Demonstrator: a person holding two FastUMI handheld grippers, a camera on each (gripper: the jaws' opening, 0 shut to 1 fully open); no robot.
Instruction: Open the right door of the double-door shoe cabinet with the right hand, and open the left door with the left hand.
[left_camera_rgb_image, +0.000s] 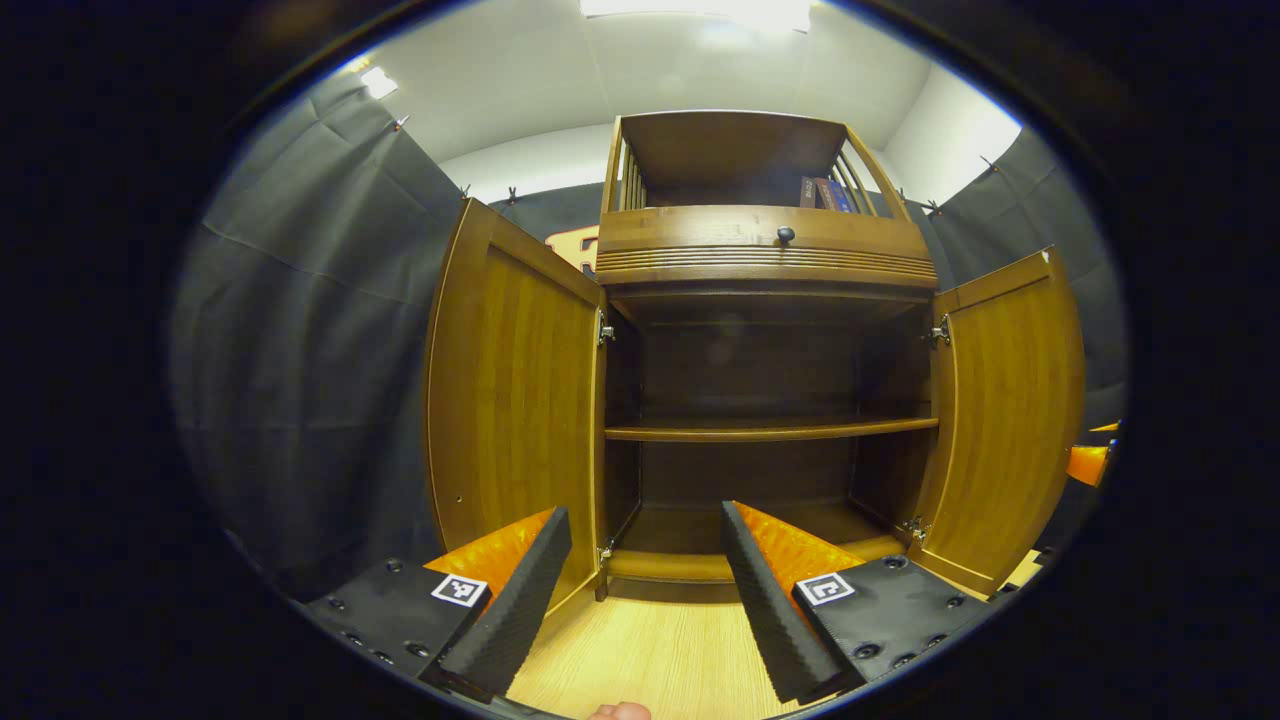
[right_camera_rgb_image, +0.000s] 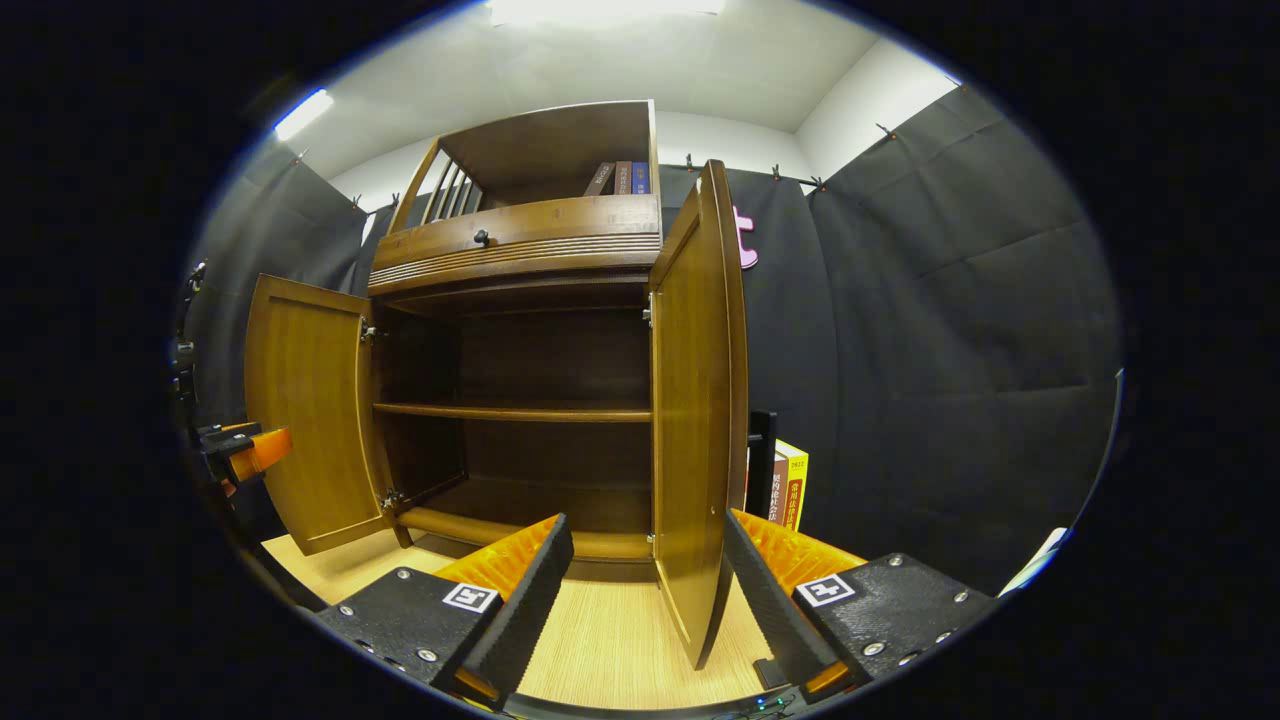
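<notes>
The brown wooden shoe cabinet (left_camera_rgb_image: 770, 270) stands with both doors swung wide, showing a dark inside and one shelf (left_camera_rgb_image: 770, 430). In the left gripper view its left door (left_camera_rgb_image: 510, 400) and right door (left_camera_rgb_image: 1010, 410) flank the opening, and my left gripper (left_camera_rgb_image: 644, 512) is open in front of it, holding nothing. In the right gripper view the right door (right_camera_rgb_image: 695, 420) is edge-on, its free edge between the open fingers of my right gripper (right_camera_rgb_image: 646, 520), close to the right finger (right_camera_rgb_image: 760, 590). The left door (right_camera_rgb_image: 310, 420) stands farther left. The left gripper (right_camera_rgb_image: 245, 450) shows beside it.
A drawer with a black knob (left_camera_rgb_image: 785, 234) and an open shelf with books (right_camera_rgb_image: 620, 178) top the cabinet. More books (right_camera_rgb_image: 790, 485) stand on the floor right of the cabinet. Light wood floor (left_camera_rgb_image: 650, 650) lies in front, and black cloth walls (right_camera_rgb_image: 950, 350) stand on both sides.
</notes>
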